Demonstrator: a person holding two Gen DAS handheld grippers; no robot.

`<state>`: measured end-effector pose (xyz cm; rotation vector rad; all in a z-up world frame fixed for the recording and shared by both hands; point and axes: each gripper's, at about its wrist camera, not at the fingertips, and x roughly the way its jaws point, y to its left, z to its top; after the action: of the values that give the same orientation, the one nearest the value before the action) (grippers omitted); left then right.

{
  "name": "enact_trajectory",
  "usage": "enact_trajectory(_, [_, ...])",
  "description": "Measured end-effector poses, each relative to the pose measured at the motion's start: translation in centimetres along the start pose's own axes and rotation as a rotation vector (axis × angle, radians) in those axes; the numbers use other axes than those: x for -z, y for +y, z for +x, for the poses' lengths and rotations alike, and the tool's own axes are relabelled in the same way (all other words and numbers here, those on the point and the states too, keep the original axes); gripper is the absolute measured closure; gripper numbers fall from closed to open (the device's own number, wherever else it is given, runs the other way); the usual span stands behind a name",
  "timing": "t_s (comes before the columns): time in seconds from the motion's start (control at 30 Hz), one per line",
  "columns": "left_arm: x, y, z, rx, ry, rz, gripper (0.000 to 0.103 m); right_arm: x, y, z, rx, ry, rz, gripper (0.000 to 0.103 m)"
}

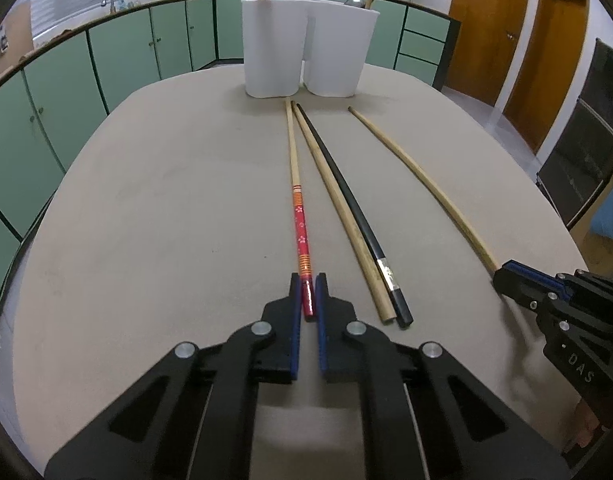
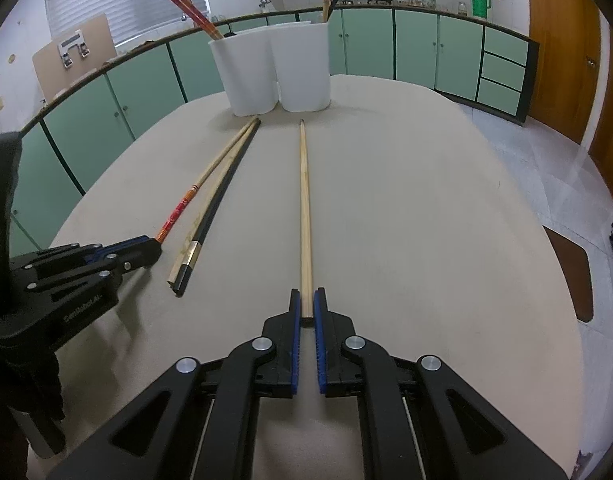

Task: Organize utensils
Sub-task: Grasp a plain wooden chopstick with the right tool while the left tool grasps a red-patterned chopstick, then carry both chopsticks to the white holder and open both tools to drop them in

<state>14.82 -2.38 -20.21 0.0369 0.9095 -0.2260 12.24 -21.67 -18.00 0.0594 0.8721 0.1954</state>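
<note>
Table [image 1: 146, 200]: a beige top on which four chopsticks are laid lengthwise, tips toward the holder.
Holder [image 1: 306, 48]: a white two-compartment container is stood at the far edge; red-handled sticks are seen in its left cup and a mixed pair in its right, so part of the sorting is judged done.
Left gripper [image 1: 307, 300]: its pads are pressed together on the butt end of the red-patterned chopstick [image 1: 300, 224], which is not yet lifted off the table.
Right gripper [image 2: 307, 304]: the near end of the plain wooden chopstick [image 2: 304, 200] is pinched between its pads.
Loose pair: a second wooden chopstick [image 1: 338, 216] and a black chopstick [image 1: 346, 200] are left touching each other, between the two gripped ones, untouched.
Remaining: all four sticks are still to be placed; which cup suits each is probably by colour, though the cups' contents are only partly visible.
</note>
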Motion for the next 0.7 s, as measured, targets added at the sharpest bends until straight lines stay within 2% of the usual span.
enact_trajectory(0.23, [-0.3, 0.5, -1.3, 0.003, -0.028, -0.02, 0.098, -0.9, 0.1, -1.3, -0.011, -0.036, -0.007, 0.096])
enact_trajectory(0.7, [-4.4, 1.0, -8.4, -0.008, -0.228, 0.01, 0.098, -5.5, 0.1, -6.8, -0.042, -0.196, -0.048, 0.097])
